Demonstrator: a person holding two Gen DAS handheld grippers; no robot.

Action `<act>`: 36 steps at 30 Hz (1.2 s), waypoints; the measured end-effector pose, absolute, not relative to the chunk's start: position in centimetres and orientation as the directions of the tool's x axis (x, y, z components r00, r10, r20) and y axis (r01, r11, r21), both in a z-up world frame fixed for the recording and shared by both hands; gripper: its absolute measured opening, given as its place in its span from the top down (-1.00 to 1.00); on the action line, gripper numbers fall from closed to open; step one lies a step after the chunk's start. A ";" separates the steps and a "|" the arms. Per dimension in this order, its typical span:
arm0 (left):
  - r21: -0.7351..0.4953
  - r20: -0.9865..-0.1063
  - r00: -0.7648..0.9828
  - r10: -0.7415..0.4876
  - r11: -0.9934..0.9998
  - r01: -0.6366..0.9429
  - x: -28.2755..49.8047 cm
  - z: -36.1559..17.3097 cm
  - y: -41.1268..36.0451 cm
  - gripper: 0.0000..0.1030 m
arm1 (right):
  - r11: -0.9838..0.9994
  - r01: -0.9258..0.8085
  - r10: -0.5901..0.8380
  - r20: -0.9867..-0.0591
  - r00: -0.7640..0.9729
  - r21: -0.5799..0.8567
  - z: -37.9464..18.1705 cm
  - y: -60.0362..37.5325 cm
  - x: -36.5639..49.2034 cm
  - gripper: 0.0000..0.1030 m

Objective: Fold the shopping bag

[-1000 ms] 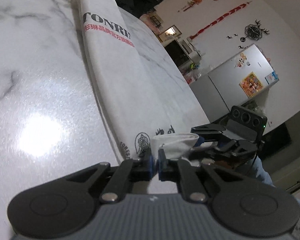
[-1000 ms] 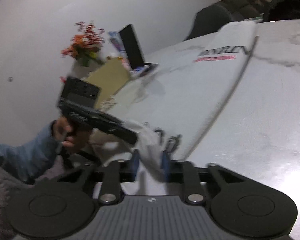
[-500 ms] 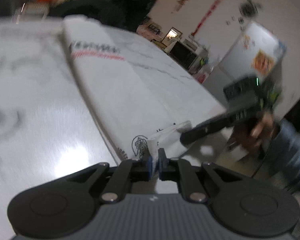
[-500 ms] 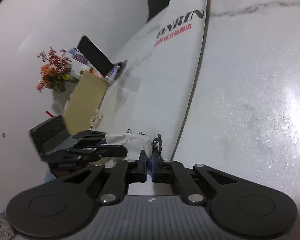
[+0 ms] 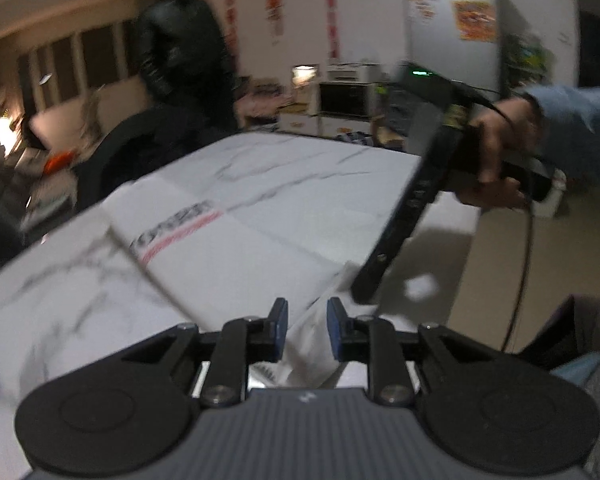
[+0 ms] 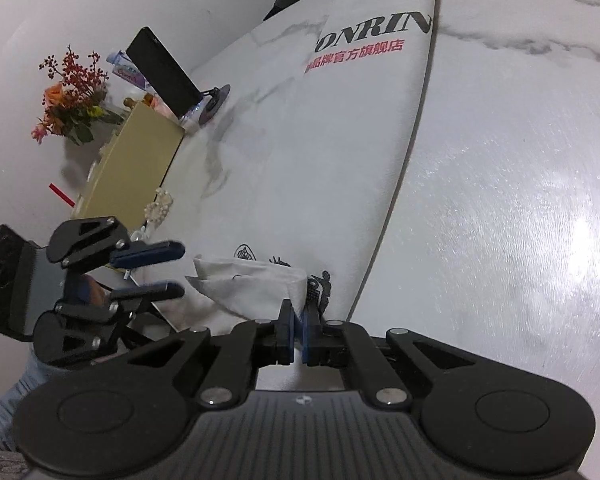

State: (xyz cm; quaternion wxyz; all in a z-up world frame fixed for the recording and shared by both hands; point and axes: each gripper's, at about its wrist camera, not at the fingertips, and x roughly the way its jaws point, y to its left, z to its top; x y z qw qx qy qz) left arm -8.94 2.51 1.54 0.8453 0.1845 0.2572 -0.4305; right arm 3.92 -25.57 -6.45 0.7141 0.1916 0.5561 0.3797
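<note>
Bag [image 6: 320, 168] lies along the table's [image 6: 520, 200] near edge; my right gripper [image 6: 298, 334] pinches its raised corner, left gripper [image 5: 307, 330] spread, empty.

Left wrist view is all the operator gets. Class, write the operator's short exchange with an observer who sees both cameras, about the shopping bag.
Operator: Is the right gripper holding the shopping bag? I see only its side.
Observer: Yes, it is shut on the bag's raised near end.
Operator: The print is blurred here. What does it show?
Observer: Black letters ONRIN, with a line of red characters beneath.
</note>
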 end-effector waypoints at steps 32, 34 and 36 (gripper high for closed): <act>-0.070 -0.704 0.247 -0.665 0.412 0.908 -4.0 -2.4 1.8 0.56 | 0.575 -0.806 0.708 -0.578 0.405 0.140 -1.4 -24.1 -6.7 0.48; -0.067 -0.708 0.245 -0.663 0.409 0.910 -3.9 -2.4 1.7 0.56 | 0.533 -0.842 0.703 -0.597 0.387 0.082 -1.6 -22.9 -7.1 0.40; -0.064 -0.712 0.242 -0.659 0.405 0.912 -3.8 -2.3 1.6 0.56 | 0.512 -0.858 0.678 -0.627 0.383 0.030 -2.1 -21.9 -6.7 0.33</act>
